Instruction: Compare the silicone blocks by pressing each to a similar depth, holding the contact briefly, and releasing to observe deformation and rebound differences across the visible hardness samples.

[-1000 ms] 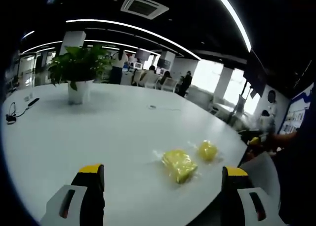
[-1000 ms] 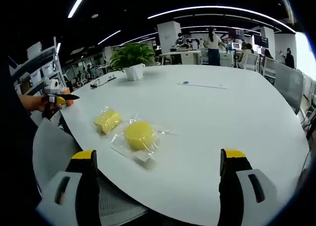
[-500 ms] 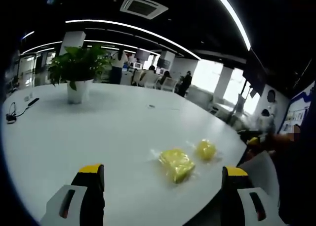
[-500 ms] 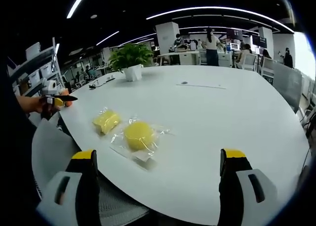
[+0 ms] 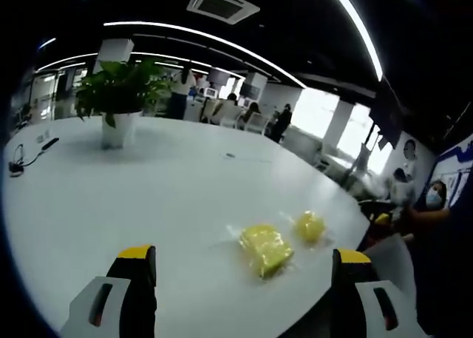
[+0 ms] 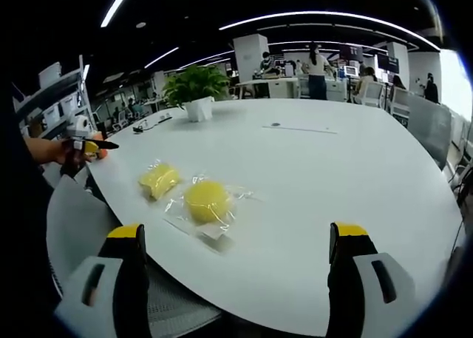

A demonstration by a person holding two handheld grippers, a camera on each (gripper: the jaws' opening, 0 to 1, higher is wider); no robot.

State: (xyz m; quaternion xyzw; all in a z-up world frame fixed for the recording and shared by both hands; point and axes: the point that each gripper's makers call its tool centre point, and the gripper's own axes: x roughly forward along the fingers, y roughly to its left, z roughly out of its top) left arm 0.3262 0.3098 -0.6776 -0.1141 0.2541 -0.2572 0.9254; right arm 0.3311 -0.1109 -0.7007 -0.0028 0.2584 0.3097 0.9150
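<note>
Both the left claw (image 5: 244, 268) and right claw (image 6: 240, 264) are held wide open and empty. Ahead of each, two bagged yellow silicone blocks (image 6: 205, 201) lie on the desk (image 6: 332, 175); they are judged soft and slippery-wrapped, best pressed at the centre.

Right gripper (image 6: 240, 260) fingers spread wide, two bagged yellow silicone blocks (image 6: 205, 201) on white table (image 6: 347, 168), potted plant (image 6: 196, 90) behind

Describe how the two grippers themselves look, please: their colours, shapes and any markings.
The left gripper and the right gripper look alike. Each has two black fingers with yellow tips, and a light grey shell with a dark slot on the outer side. In the right gripper view, the left gripper shows small, with yellow and black parts. A dark sleeve is worn.
</note>
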